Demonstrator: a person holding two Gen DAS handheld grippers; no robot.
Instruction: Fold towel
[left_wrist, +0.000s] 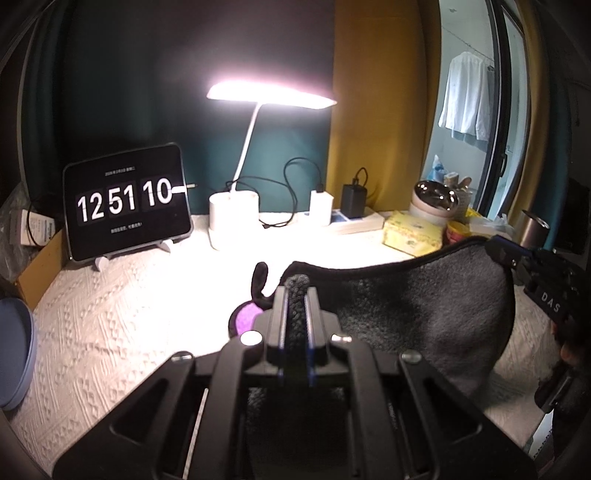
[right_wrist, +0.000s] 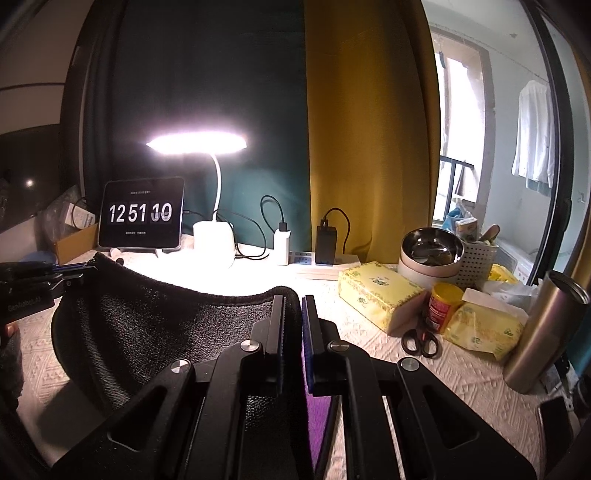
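A dark grey towel (left_wrist: 417, 314) with a black hem and a purple underside hangs stretched between my two grippers above the white textured tablecloth (left_wrist: 110, 314). My left gripper (left_wrist: 297, 291) is shut on one top corner of the towel. My right gripper (right_wrist: 293, 306) is shut on the other top corner of the towel (right_wrist: 147, 325). The right gripper shows in the left wrist view (left_wrist: 502, 251) at the right, and the left gripper shows in the right wrist view (right_wrist: 85, 271) at the left. The towel's lower part sags onto the table.
At the back stand a tablet clock (left_wrist: 125, 206), a lit desk lamp (left_wrist: 236, 218), chargers on a power strip (left_wrist: 354, 218). On the right are tissue packs (right_wrist: 376, 291), a steel bowl (right_wrist: 432, 247), a yellow jar (right_wrist: 443, 306), scissors (right_wrist: 421, 341), a steel tumbler (right_wrist: 543, 332). A blue plate (left_wrist: 14, 354) lies left.
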